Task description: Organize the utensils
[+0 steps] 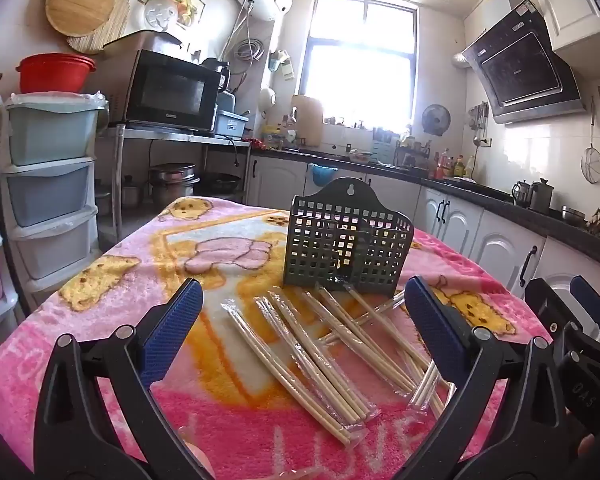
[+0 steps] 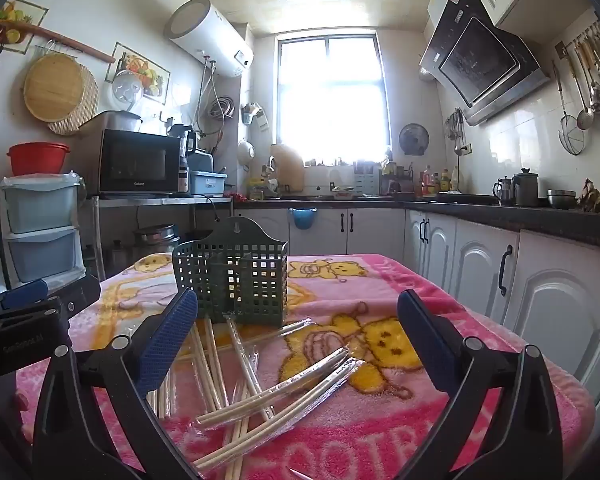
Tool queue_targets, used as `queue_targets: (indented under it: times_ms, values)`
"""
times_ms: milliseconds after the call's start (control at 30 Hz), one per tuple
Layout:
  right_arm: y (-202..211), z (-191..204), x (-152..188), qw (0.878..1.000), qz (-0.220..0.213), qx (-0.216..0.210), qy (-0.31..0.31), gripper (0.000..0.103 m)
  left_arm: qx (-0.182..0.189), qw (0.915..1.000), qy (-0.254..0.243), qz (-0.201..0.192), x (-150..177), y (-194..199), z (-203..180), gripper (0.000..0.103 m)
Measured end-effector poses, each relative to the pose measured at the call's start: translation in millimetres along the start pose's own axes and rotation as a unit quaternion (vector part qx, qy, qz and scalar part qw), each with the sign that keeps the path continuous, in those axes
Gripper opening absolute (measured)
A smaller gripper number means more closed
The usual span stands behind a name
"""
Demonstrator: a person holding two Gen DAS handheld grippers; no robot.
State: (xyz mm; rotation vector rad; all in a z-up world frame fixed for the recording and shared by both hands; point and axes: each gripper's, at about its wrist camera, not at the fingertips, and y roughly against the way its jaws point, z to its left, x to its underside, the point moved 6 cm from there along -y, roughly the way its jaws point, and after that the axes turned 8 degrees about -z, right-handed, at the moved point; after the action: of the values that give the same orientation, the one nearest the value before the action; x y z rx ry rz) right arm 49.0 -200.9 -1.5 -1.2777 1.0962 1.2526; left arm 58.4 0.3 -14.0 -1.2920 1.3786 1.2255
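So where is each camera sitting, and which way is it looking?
Left wrist view: sits on the left gripper, tipped slightly down over the table toward the window; shows its two open fingers, the wrapped chopsticks, the green holder, and the right gripper at the right edge.
Right wrist view: sits on the right gripper, looking level the same way; shows its open fingers, with the left gripper at the left edge.
Both share the chopsticks, holder, pink blanket and window.

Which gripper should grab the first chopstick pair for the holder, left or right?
Left, probably. The left gripper is open with most wrapped chopsticks lying between its fingers; the holder stands just beyond.
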Motion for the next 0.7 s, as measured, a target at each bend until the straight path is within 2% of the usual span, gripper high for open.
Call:
queue_targets:
  times_ms: [700]
  values:
    - [-0.2,0.9,-1.1,1.0,0.0,-0.001,0.002,0.097,0.0,1.0,-0.005,0.0,0.1,-0.2,-0.9,0.093]
